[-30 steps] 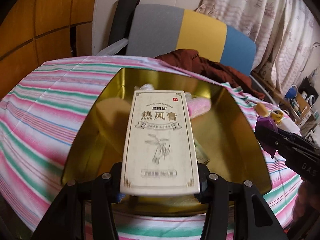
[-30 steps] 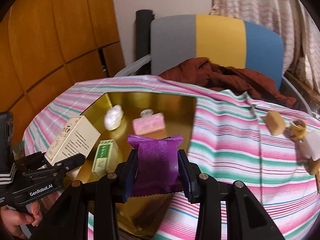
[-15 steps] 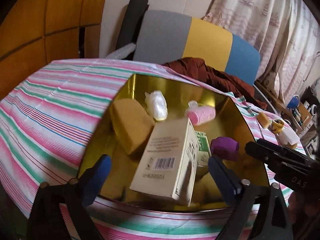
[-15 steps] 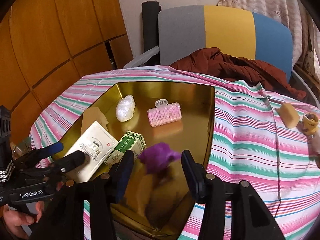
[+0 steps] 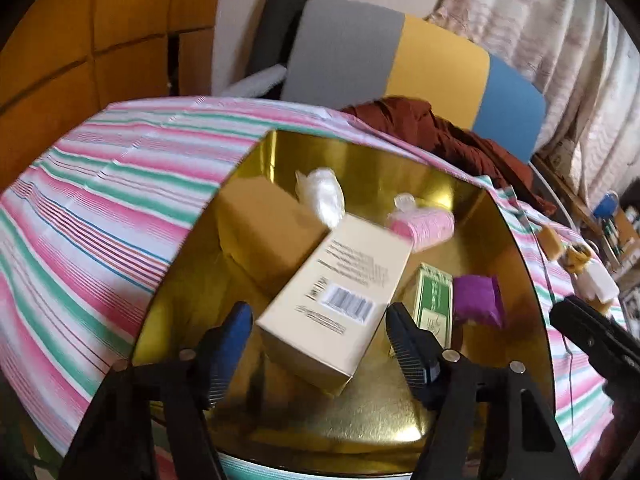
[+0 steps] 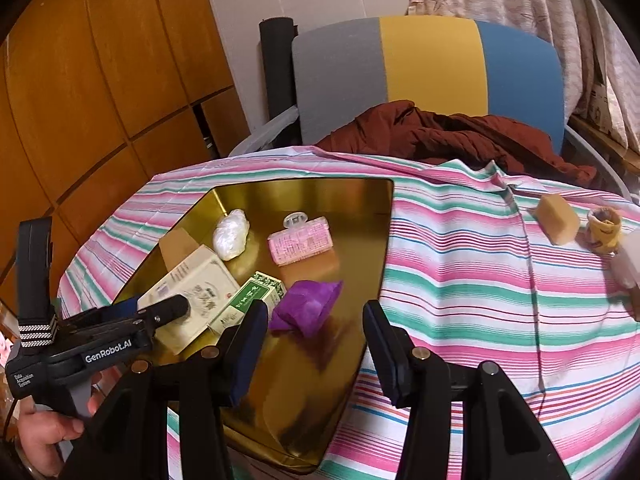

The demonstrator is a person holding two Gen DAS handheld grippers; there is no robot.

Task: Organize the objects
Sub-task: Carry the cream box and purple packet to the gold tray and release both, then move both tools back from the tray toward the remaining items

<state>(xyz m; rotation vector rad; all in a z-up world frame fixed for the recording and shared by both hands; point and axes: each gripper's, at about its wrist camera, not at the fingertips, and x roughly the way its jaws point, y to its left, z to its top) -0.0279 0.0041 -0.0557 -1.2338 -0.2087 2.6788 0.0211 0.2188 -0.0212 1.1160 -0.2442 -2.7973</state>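
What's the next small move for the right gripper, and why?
Probably swing the right gripper over toward the tan block on the striped cloth. Its jaws stand open with nothing between them, having just opened, and the purple packet already lies in the gold tray. The block and the yellow ring beside it sit outside the tray.

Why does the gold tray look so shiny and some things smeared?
Left wrist view: the cream box is motion-blurred, and the gold tray mirrors it. Right wrist view: sharper, the purple packet slightly blurred; the fisheye lens bends the edges.
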